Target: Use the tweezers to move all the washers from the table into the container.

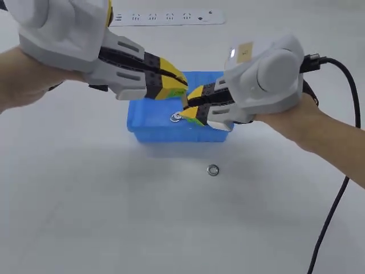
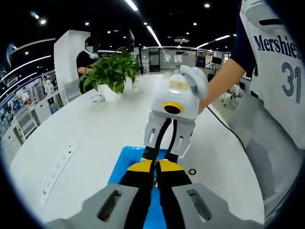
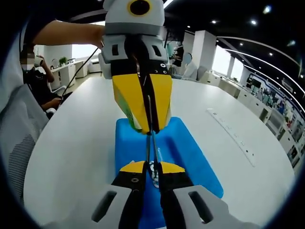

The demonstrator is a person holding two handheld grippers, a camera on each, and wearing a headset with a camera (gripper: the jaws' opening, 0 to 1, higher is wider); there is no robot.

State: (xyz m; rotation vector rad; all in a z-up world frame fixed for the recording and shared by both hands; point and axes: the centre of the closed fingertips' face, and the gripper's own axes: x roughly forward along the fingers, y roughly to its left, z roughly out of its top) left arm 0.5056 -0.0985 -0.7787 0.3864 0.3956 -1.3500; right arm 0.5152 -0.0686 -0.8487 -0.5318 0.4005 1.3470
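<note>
Head view, from the left: the left gripper (image 1: 181, 84) has its jaws closed on the rear of the tweezers (image 3: 149, 136), above the blue container (image 1: 165, 136). 1 washer (image 1: 175, 117) sits at the tweezer tips inside the container's outline; whether it is pinched or already resting there, I cannot tell. The right gripper (image 1: 187, 107) squeezes the tweezers near their tips, jaws almost together. 1 more washer (image 1: 213, 169) lies on the table (image 1: 102, 217), just in front of the container, so at least 1 transfer remains.
</note>
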